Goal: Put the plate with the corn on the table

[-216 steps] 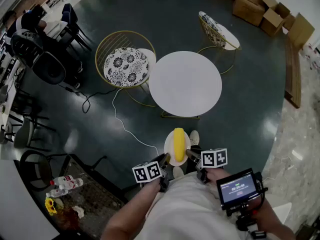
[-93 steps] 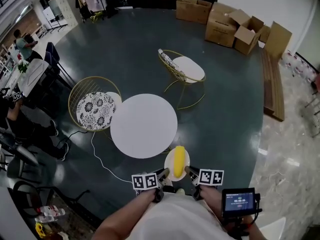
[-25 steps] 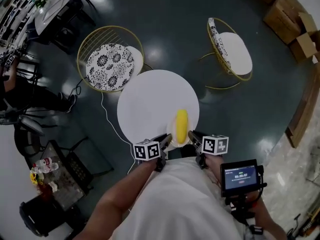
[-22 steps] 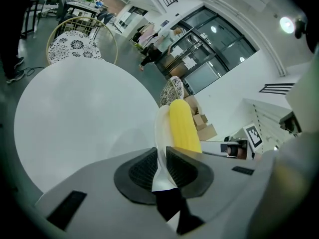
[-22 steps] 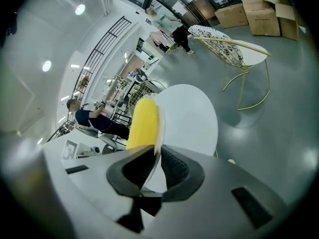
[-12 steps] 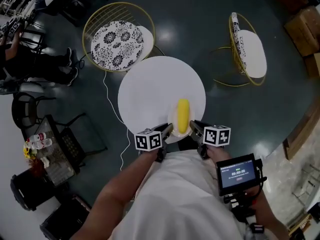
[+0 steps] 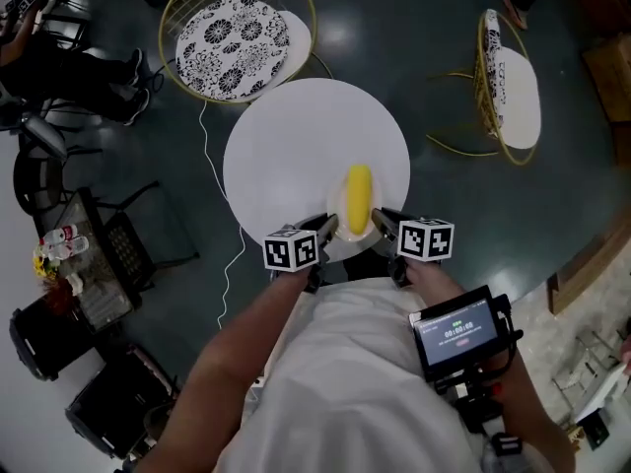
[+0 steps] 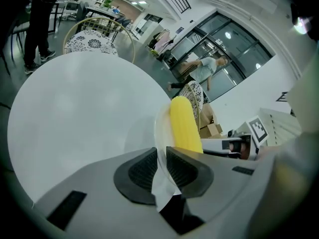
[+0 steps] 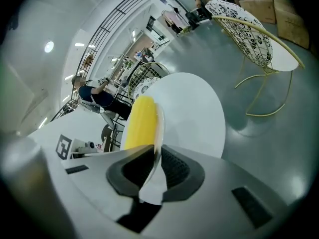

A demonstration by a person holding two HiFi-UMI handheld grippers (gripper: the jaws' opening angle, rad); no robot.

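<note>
A small white plate (image 7: 338, 205) carries a yellow corn cob (image 7: 358, 197). It is held over the near part of the round white table (image 7: 286, 146). My left gripper (image 7: 330, 224) is shut on the plate's left rim, and my right gripper (image 7: 376, 217) is shut on its right rim. In the left gripper view the plate rim (image 8: 160, 133) runs between the pads, with the corn (image 8: 184, 126) just behind. The right gripper view shows the plate rim (image 9: 159, 133) pinched edge-on, the corn (image 9: 139, 121) to its left and the table (image 9: 192, 111) beyond.
A gold wire chair with a patterned cushion (image 7: 235, 33) stands beyond the table on the left, another gold chair (image 7: 508, 77) on the right. A white cable (image 7: 225, 254) trails over the dark floor. Black chairs and a cluttered side table (image 7: 74, 264) stand at left.
The plate with the corn has come from in front of the table to above its near part. The table now lies closer under my grippers. Both grippers kept hold of the rim.
</note>
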